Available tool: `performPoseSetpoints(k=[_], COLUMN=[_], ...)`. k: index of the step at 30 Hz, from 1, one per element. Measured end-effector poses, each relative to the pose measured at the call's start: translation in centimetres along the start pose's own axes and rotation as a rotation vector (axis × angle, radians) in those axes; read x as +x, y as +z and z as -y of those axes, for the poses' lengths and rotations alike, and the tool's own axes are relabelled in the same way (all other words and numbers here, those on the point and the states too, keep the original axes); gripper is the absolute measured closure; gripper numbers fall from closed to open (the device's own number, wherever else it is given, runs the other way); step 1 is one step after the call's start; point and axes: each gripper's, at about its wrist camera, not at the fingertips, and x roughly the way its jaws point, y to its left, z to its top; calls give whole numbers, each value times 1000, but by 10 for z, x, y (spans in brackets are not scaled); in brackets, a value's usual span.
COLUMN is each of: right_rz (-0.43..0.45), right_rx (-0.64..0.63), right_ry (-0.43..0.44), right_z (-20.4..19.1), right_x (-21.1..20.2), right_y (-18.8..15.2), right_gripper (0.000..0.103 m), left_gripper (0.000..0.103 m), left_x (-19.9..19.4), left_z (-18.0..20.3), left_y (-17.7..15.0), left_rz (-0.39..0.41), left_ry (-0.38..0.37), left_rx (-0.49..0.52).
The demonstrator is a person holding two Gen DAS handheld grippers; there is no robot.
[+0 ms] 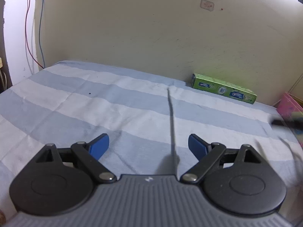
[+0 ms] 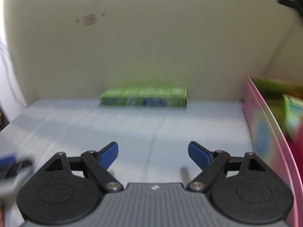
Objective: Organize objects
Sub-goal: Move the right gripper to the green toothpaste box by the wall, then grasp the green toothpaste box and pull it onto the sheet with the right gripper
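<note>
A long green toothpaste box (image 1: 223, 89) lies on the striped bedsheet against the wall, at the far right of the left wrist view. In the blurred right wrist view the same green box (image 2: 144, 97) lies straight ahead by the wall. My left gripper (image 1: 148, 147) stands open over bare sheet with nothing between its blue pads. My right gripper (image 2: 153, 155) is open and empty too, well short of the box. A pink bin (image 2: 265, 124) at the right holds other green boxes (image 2: 292, 113).
The blue-and-white striped sheet (image 1: 85, 98) ends at the cream wall behind. The pink bin (image 1: 289, 104) shows at the right edge. A thin grey streak (image 1: 172, 123) crosses between the left fingers; what it is I cannot tell. Red and blue cables (image 1: 28, 28) hang at far left.
</note>
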Motion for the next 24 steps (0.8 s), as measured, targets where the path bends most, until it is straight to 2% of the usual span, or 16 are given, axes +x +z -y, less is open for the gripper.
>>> performPoseSetpoints(k=[4,6,9,13,17,21,23,24], right_rz=[13,-7,-39,-4,-33,-71,-91,-101], right_rx=[-62,-78,66,219,228,287,267,244], right_ry=[-31,-55,-71,-112,-133,12,65,121], right_z=[-15,-22,-6,30,51,57,41,32], right_x=[53,78,102,112,128,137,125,115], right_y=[46,65,84,82,70,61,49,41], right_gripper=[19,19,19,18,18,21,21,21], left_gripper=[10,8,7,5,5,5,5,5], left_x=[9,10,11,11,13,13,13,12], left_z=[-13,-15,-17,-19,-17,-18,-17,-18], left_y=[4,5,6,5,4,4,3,3], left_rz=[-21,-18,-17,-18,-19,-19,-18,-18], left_ry=[-48,-65,-86,-114,-113,-115,-114,-113], left_rx=[-70,-87,-99,-115,-102,-104,-103,-103])
